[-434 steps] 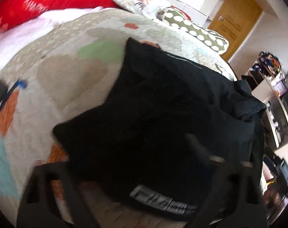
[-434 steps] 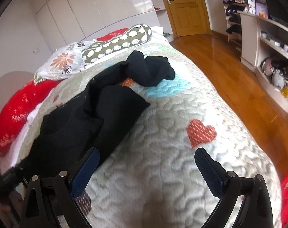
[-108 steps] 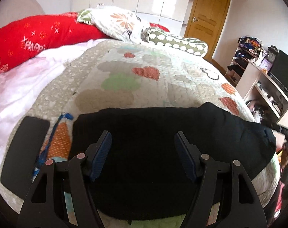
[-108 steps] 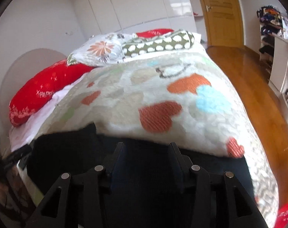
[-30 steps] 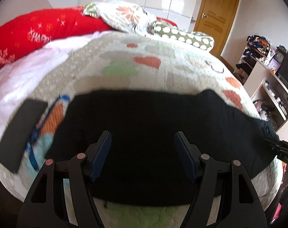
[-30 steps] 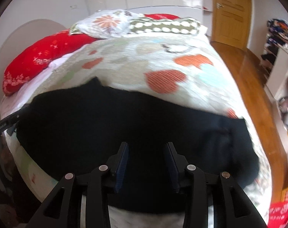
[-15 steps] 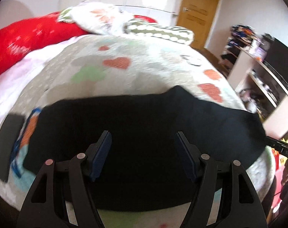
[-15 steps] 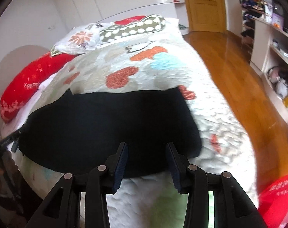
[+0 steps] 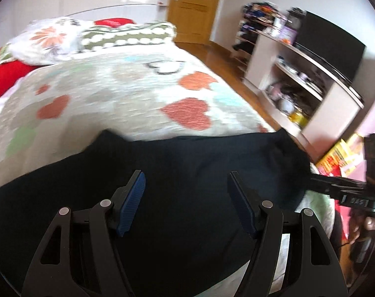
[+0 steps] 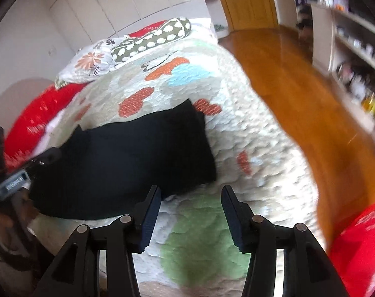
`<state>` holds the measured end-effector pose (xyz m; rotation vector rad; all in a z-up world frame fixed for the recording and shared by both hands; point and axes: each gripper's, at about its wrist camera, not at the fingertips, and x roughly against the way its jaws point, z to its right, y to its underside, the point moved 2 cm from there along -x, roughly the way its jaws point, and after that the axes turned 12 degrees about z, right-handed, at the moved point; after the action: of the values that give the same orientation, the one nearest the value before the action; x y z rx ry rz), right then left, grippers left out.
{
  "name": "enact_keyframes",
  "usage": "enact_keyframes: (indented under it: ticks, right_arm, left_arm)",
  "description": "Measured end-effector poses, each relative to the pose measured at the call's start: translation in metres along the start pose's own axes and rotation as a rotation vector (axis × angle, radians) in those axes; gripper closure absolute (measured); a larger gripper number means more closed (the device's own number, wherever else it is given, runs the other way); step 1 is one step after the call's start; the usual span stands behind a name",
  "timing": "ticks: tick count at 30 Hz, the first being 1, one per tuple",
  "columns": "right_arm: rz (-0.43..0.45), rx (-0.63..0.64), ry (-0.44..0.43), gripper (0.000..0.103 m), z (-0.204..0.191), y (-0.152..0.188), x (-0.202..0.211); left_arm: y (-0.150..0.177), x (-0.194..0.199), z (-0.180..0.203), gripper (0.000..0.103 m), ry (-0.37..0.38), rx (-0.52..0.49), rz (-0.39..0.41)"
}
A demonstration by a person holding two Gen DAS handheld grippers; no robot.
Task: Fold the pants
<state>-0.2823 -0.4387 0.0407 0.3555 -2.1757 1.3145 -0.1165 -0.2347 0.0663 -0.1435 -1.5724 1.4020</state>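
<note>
Folded black fabric pants (image 10: 128, 158) lie flat on the heart-patterned quilted bed (image 10: 249, 133); left tongs (image 9: 185, 198) and right tongs (image 10: 190, 211) both gape wide, gripping nothing.

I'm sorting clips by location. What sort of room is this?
A bedroom in a home: a bed under a heart-patterned quilt with pillows at its head, the pants laid on it, and a TV on shelves.

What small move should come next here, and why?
Probably bring the right gripper back left to the near right corner of the pants and close on it for another fold. The pants lie flat as a long dark rectangle on the quilt; both grippers are open and empty, the right one over bare quilt beside that end, the left gripper over the cloth.
</note>
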Motion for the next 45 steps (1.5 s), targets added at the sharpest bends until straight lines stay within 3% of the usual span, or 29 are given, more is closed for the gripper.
enact_keyframes:
  ticks: [5,16,23,26,33,34,36,38,40,45]
  right_arm:
    - [0.014,-0.048,-0.009,0.046,0.003,-0.002,-0.006]
    - [0.024,0.031,0.026,0.04,-0.005,0.0,-0.019]
    - [0.038,0.021,0.011,0.033,-0.003,0.0,-0.026]
    - [0.07,0.011,0.005,0.027,-0.004,0.001,-0.032]
    - [0.174,-0.018,0.008,0.026,-0.003,0.005,-0.036]
    - [0.175,-0.017,0.006,0.028,-0.002,0.004,-0.038]
    - [0.18,-0.011,0.006,0.042,-0.003,0.002,-0.04]
    - [0.184,-0.025,-0.03,0.065,-0.003,-0.002,-0.042]
    - [0.172,-0.029,-0.074,0.078,-0.005,-0.005,-0.045]
    - [0.223,0.028,-0.115,0.083,-0.032,-0.027,-0.029]
  left_arm:
    - [-0.009,-0.029,0.029,0.034,0.105,-0.035,-0.044]
    - [-0.026,-0.083,0.068,0.034,0.205,-0.129,-0.098]
    - [-0.029,-0.121,0.088,0.034,0.261,-0.247,-0.159]
    - [-0.028,-0.138,0.097,0.034,0.284,-0.284,-0.192]
    - [-0.026,-0.157,0.113,0.034,0.348,-0.367,-0.219]
    - [-0.026,-0.159,0.113,0.034,0.356,-0.369,-0.222]
    - [-0.026,-0.163,0.111,0.035,0.372,-0.355,-0.233]
    - [-0.025,-0.162,0.111,0.045,0.4,-0.342,-0.228]
    - [-0.025,-0.159,0.113,0.062,0.419,-0.334,-0.219]
    - [-0.043,-0.132,0.101,0.066,0.418,-0.271,-0.162]
